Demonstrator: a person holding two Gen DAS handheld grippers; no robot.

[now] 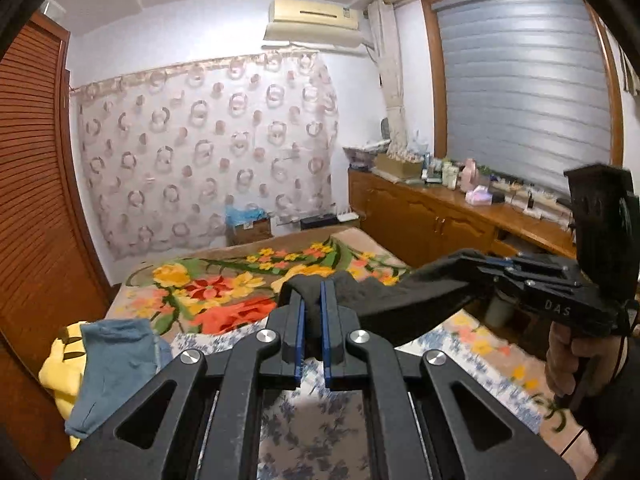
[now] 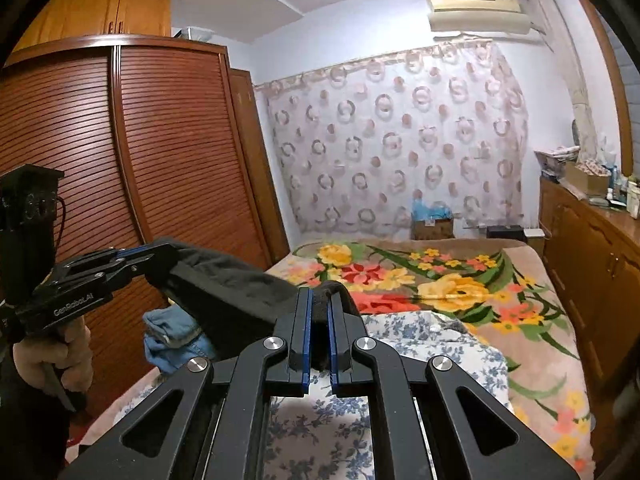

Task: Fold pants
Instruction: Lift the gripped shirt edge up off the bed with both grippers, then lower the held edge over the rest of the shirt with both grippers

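Black pants [image 1: 400, 300] hang stretched between my two grippers above the bed. In the left wrist view my left gripper [image 1: 314, 296] is shut on one bunched end of the cloth, which bulges over its blue pads. My right gripper [image 1: 470, 258] comes in from the right, held by a hand [image 1: 568, 360], and is shut on the other end. In the right wrist view the right gripper [image 2: 320, 304] pinches a fold of the black pants [image 2: 224, 284], and the left gripper [image 2: 162, 251] grips them at the left.
Under the grippers lies a bed with a floral blanket [image 1: 224, 284] and a blue-flowered sheet [image 2: 432, 344]. Blue jeans [image 1: 116, 360] and a yellow garment [image 1: 60, 368] lie at its left edge by the slatted wardrobe [image 2: 160, 152]. A cluttered wooden counter [image 1: 460, 208] runs along the right.
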